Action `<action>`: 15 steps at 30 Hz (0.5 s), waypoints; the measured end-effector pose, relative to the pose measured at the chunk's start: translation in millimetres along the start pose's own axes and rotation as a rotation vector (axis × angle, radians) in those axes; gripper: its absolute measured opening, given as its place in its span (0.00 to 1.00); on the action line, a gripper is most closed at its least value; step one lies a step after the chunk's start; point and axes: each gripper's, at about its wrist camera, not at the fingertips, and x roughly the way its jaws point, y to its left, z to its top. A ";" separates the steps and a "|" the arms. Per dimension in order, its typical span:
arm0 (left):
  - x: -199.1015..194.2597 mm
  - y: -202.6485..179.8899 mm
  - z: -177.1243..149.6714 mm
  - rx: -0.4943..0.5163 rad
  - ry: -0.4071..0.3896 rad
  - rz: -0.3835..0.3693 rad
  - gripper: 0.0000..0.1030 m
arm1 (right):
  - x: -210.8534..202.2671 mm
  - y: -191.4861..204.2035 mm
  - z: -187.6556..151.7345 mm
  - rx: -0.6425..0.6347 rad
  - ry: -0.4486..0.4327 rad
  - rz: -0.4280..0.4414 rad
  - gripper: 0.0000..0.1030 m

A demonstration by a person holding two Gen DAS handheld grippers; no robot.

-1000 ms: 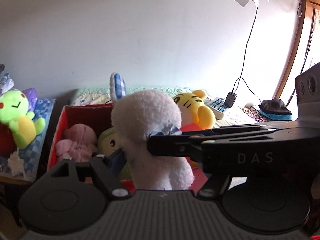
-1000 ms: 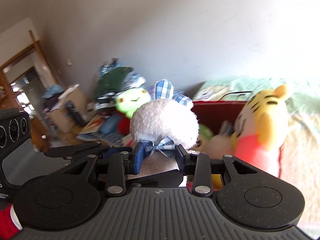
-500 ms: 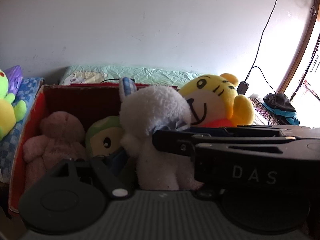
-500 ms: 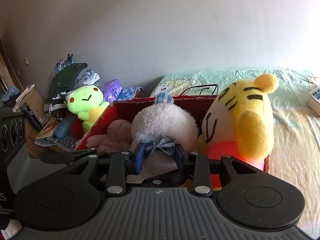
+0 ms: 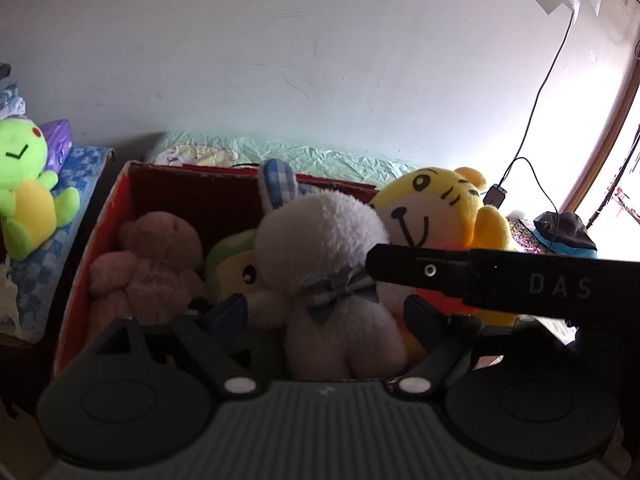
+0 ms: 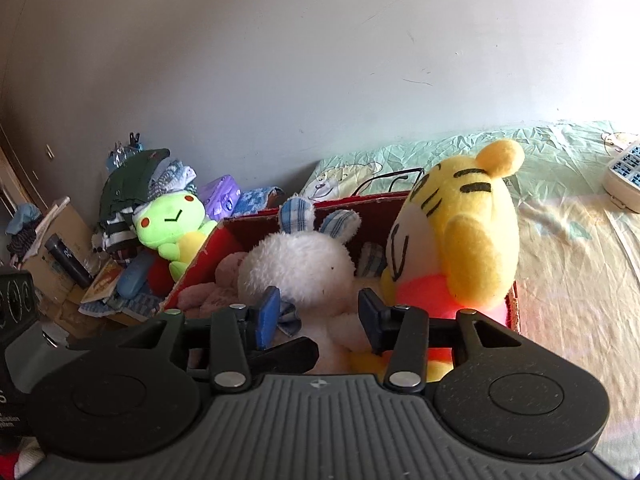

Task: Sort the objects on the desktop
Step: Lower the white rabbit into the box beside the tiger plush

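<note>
Item: white plush rabbit (image 5: 328, 280) with blue checked ears — set upright inside the red box (image 5: 100, 232), between the green plush (image 5: 232, 264) on its left and the yellow tiger (image 5: 440, 216) on its right.

Left gripper (image 5: 326, 312): jaws just opening, wide, pads clear of the rabbit.

Right gripper (image 6: 318, 316): likewise just opening, pads apart from the fur.

Risk: the box is crowded — a withdrawing finger could snag the bow (image 5: 340, 288) and tip the rabbit, or nudge the tiger over the right rim.
</note>
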 end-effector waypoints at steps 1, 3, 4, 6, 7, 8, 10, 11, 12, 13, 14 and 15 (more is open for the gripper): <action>-2.0 0.7 0.0 -0.005 -0.005 -0.001 0.84 | -0.6 -0.5 0.4 0.003 -0.005 0.010 0.44; -3.4 1.1 1.6 -0.013 -0.006 0.004 0.84 | 2.8 1.9 0.7 -0.006 0.005 0.010 0.37; -2.1 0.8 2.0 -0.012 -0.004 0.003 0.84 | 6.3 4.1 0.6 -0.011 0.017 0.005 0.31; 0.6 -0.6 3.0 -0.002 0.000 0.004 0.84 | 12.0 4.6 0.3 -0.005 0.036 -0.002 0.25; 1.9 -1.9 2.9 0.010 0.004 0.008 0.84 | 14.0 4.0 0.2 0.005 0.041 -0.006 0.25; 2.3 -2.6 2.4 0.021 0.005 0.014 0.84 | 15.9 3.7 0.1 0.012 0.046 -0.015 0.25; 4.5 -4.4 1.2 0.030 0.008 0.016 0.84 | 18.9 3.4 -0.3 0.011 0.052 -0.032 0.25; 5.3 -4.5 0.5 0.028 0.011 0.014 0.84 | 20.1 2.6 -0.8 0.008 0.053 -0.036 0.24; 6.5 -4.4 0.3 0.024 0.013 0.012 0.84 | 21.0 1.3 -1.2 0.010 0.053 -0.038 0.24; 7.0 -4.3 0.1 0.022 0.015 0.011 0.84 | 21.3 -0.1 -1.3 0.015 0.052 -0.036 0.24; 7.6 -4.3 0.0 0.022 0.018 0.012 0.84 | 21.3 -1.4 -1.5 0.019 0.052 -0.033 0.24; 8.2 -4.4 0.1 0.026 0.021 0.018 0.84 | 21.2 -2.7 -1.6 0.023 0.052 -0.032 0.23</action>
